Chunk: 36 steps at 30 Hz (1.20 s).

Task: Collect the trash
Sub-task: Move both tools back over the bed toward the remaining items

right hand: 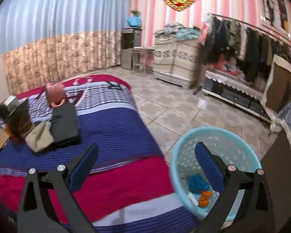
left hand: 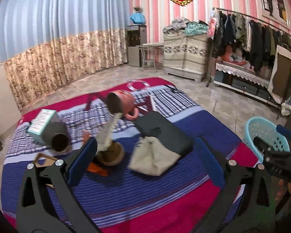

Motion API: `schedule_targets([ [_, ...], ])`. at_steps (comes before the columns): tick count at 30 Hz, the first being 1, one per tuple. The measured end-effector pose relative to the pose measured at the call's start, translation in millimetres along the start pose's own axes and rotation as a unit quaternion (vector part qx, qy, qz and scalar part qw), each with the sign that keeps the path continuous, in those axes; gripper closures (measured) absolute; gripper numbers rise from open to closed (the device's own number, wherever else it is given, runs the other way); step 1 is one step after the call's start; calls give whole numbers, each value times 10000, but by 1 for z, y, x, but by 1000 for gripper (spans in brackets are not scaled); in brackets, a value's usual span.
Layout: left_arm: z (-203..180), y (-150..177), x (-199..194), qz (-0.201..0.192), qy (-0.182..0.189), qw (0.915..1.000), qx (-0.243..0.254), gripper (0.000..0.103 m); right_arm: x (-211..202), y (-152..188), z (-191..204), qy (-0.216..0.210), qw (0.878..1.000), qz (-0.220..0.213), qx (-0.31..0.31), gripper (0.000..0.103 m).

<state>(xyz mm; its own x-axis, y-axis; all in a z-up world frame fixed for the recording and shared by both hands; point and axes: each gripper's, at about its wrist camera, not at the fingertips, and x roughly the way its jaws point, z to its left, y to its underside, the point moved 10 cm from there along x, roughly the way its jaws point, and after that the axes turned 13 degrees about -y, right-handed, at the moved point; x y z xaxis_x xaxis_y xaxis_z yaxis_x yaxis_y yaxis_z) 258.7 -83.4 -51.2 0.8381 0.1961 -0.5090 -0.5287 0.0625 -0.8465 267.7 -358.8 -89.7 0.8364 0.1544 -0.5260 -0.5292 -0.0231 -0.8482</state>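
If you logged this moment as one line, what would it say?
task: collect trash | left gripper: open, empty, over blanket | right gripper: open, empty, beside blue basket | basket holds blue and orange scraps

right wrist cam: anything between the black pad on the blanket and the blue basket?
Nothing lies there. In the right wrist view only bare striped blanket and a strip of tiled floor separate the black pad from the blue basket.
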Motion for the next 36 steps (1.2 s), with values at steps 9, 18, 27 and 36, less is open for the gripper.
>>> schedule_targets([
  [9, 81, 12, -3, 109, -496, 9984, -248, 5, 3, 1, 60, -612, 9975, -66, -337, 5],
  [18, 155, 52, 10, 456, -897, 9935, -534, 5, 10, 13, 93, -825, 9954, 117, -482, 5],
  [27, 183, 76, 37, 755, -1117, 9878, -781, 5, 48, 34, 142, -1172, 9873, 711, -804, 5],
  [36, 178, 77, 48, 768, -1148, 9881, -671, 5, 94, 32, 185, -1549, 9786, 838, -1067, 6],
])
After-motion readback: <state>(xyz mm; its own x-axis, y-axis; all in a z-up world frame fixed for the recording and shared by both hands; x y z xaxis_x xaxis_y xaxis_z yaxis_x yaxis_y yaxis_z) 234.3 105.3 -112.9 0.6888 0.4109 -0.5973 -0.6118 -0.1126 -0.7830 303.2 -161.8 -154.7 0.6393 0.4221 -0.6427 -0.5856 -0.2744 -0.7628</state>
